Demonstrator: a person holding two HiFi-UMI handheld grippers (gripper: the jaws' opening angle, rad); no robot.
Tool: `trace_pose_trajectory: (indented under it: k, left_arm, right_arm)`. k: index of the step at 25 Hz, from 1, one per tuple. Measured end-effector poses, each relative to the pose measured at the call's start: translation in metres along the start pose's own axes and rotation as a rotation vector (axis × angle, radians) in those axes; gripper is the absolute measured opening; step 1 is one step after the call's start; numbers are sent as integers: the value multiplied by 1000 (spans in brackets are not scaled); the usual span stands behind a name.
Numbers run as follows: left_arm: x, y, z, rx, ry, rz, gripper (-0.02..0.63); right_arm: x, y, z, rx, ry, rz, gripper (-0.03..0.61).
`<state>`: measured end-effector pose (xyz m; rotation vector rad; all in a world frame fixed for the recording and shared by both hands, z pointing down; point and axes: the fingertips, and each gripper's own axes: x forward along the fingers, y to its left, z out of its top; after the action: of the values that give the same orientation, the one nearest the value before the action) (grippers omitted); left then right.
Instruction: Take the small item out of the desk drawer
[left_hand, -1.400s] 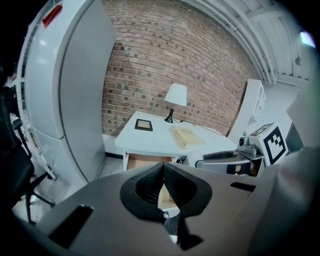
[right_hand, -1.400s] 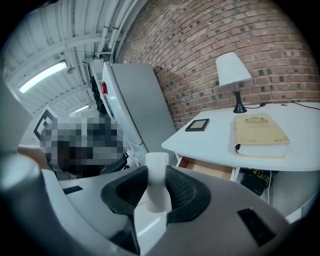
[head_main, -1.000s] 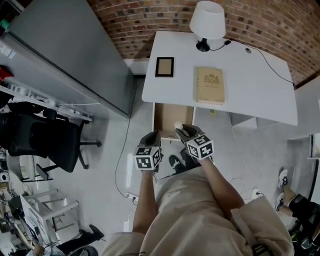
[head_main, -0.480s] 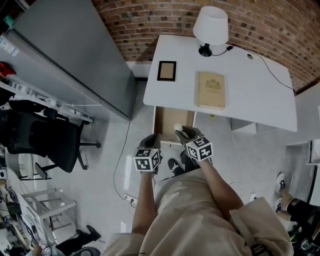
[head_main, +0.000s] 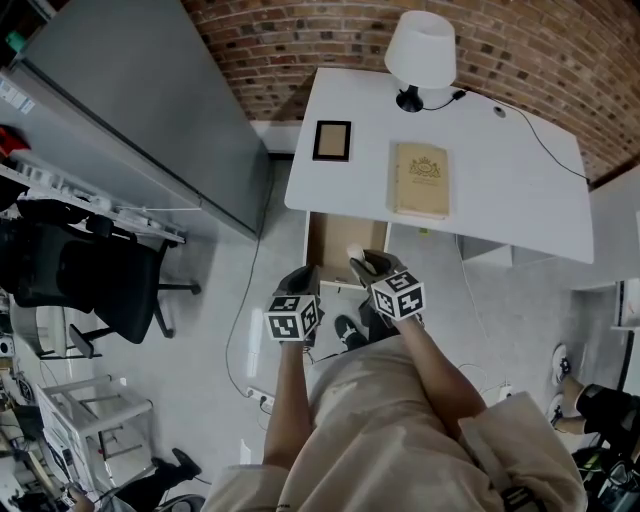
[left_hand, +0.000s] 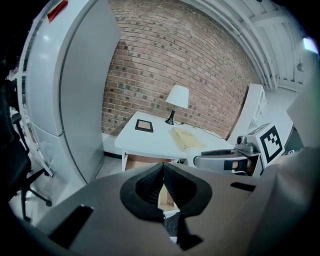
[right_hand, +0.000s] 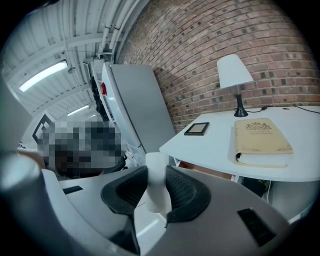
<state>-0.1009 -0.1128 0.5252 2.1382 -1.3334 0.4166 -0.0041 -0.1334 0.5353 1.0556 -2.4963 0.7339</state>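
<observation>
The wooden desk drawer (head_main: 336, 238) stands pulled out under the white desk (head_main: 500, 185). My right gripper (head_main: 360, 262) hovers over the drawer's front right corner, shut on a small white cylinder (head_main: 354, 250). In the right gripper view the white cylinder (right_hand: 157, 185) stands upright between the black pads (right_hand: 186, 192) of my right gripper (right_hand: 156, 176). My left gripper (head_main: 304, 276) hangs just left of the drawer front. The left gripper view shows my left gripper (left_hand: 163, 171) shut with nothing in it, the open drawer (left_hand: 141, 161) ahead and my right gripper (left_hand: 220, 161) beside it.
On the desk lie a tan book (head_main: 420, 178), a dark picture frame (head_main: 331, 140) and a white lamp (head_main: 420, 48). A grey cabinet (head_main: 130, 110) stands to the left, a black office chair (head_main: 90, 280) nearer. A cable (head_main: 245, 300) runs across the floor.
Only the head view shifted slightly; both grippers keep their places, and the right one still grips the white cylinder.
</observation>
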Motion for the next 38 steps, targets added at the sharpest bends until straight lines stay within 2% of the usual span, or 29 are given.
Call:
trace_pose_trajectory:
  k: [22,38]
  left_arm:
    - [-17,-2,-19,-8,13,7,17]
    - [-21,-2,-23,17,21,-4,17]
  right_arm:
    - [-3,4,-12,48,0,3,140]
    - [-2,11,-12,15,5,12,140]
